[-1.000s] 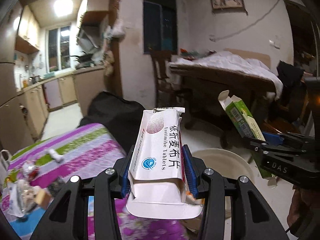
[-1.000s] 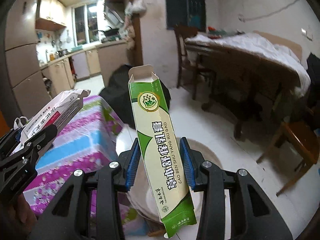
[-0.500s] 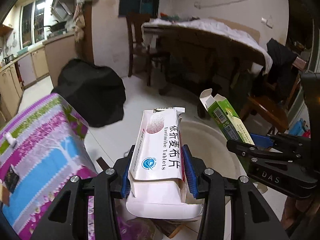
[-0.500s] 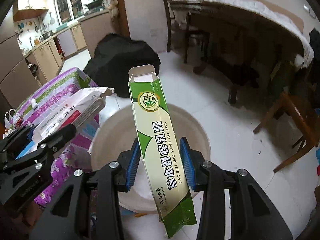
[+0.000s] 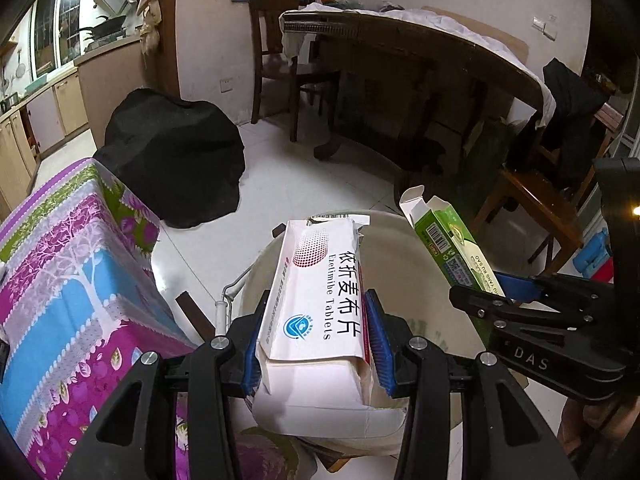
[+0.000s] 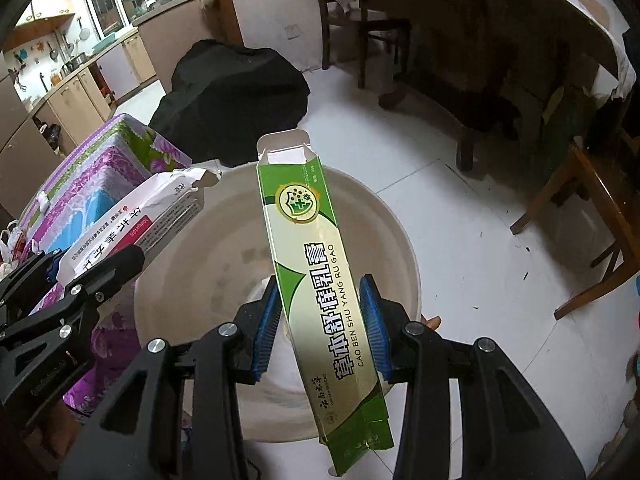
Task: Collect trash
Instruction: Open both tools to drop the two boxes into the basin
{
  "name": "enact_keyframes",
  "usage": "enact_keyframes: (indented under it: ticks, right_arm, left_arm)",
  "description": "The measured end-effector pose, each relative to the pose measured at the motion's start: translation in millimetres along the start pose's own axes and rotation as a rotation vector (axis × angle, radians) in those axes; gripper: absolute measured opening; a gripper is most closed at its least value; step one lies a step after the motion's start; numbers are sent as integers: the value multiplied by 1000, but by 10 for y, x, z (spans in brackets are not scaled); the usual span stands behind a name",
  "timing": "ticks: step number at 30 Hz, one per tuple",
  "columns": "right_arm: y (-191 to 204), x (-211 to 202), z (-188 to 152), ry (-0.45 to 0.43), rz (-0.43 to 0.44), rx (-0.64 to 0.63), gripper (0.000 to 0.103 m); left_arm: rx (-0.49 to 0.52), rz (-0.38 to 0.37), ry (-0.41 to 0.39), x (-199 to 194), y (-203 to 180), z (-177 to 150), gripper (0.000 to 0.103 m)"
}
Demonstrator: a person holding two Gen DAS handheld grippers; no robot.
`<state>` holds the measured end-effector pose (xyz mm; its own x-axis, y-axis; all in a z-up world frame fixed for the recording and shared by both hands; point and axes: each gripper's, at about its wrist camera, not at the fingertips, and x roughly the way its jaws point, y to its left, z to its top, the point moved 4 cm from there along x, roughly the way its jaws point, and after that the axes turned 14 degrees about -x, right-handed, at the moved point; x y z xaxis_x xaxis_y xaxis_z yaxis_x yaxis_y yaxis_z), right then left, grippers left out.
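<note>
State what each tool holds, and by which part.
Left tool: white tablet box, gripped by its sides near the lower end. Right tool: green box, gripped by its sides below the middle.

Both views are dim and bluish, lit mainly from a bright kitchen window [image 5: 60, 32] far up-left of each claw. The white floor [image 6: 460, 208] beyond the claws reflects soft glare. Fisheye bending curves the edges, and corners fall black. Focus stays sharp.
</note>
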<state>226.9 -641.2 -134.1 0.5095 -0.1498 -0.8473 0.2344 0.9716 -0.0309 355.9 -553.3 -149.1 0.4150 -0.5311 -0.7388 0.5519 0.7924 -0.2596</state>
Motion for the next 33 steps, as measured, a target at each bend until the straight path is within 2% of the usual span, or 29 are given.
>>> enact_keyframes:
  ticks: [11, 16, 26, 33]
  right_arm:
    - [-44, 23, 47, -17, 26, 11, 41]
    - [-79, -63, 50, -45, 13, 22, 51]
    - [-112, -179, -51, -67, 4, 47, 51]
    - [-18, -399, -21, -126, 2, 41, 55]
  left_arm:
    - [-10, 19, 13, 87, 71, 19, 47]
    - [-17, 25, 8, 72, 89, 33, 56]
    - [-31, 12, -7, -64, 108, 51, 56]
    - [-41, 1, -36, -283, 121, 90, 56]
